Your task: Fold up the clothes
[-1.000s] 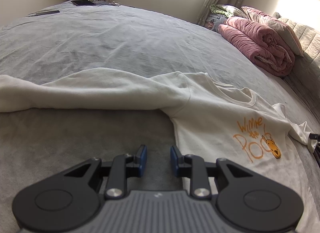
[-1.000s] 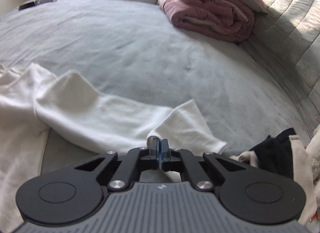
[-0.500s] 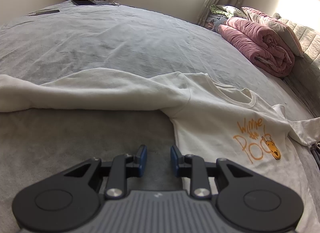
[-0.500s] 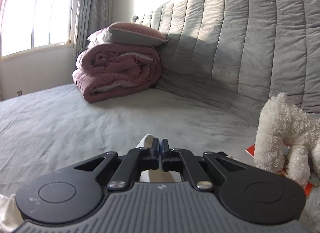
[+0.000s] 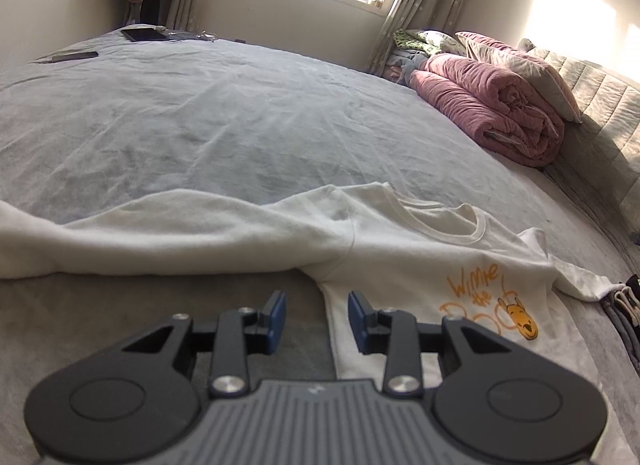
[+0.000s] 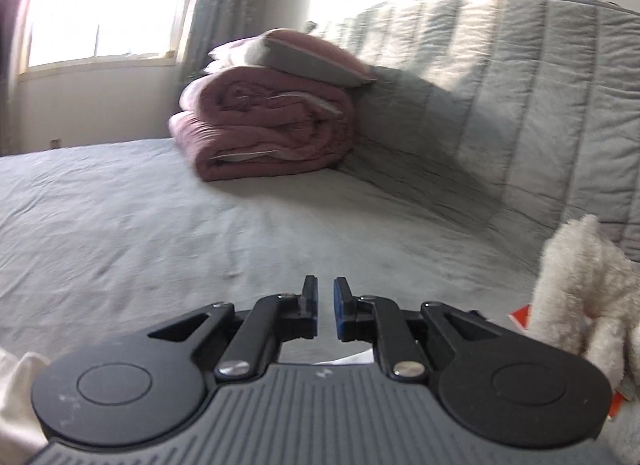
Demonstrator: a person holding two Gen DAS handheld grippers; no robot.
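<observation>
A white long-sleeved shirt (image 5: 400, 249) with an orange cartoon print lies face up on the grey bed (image 5: 200, 113). Its one sleeve (image 5: 140, 233) stretches out to the left. My left gripper (image 5: 317, 315) is open just above the shirt's side edge below the armpit, holding nothing. In the right wrist view my right gripper (image 6: 326, 307) is open a little and empty, raised over bare bed (image 6: 160, 225). A bit of white cloth (image 6: 16, 393) shows at that view's lower left corner.
A rolled pink quilt (image 5: 492, 113) with a pillow (image 6: 296, 53) on top sits against the padded headboard (image 6: 520, 105). A white plush toy (image 6: 588, 289) is at the right. Dark folded clothes (image 5: 624, 305) lie right of the shirt. Flat dark devices (image 5: 144, 34) rest at the far edge.
My right gripper has let go of the white sleeve cuff, opened a little and lifted to face the headboard. The right sleeve now lies flatter. My left gripper tilted up slightly.
</observation>
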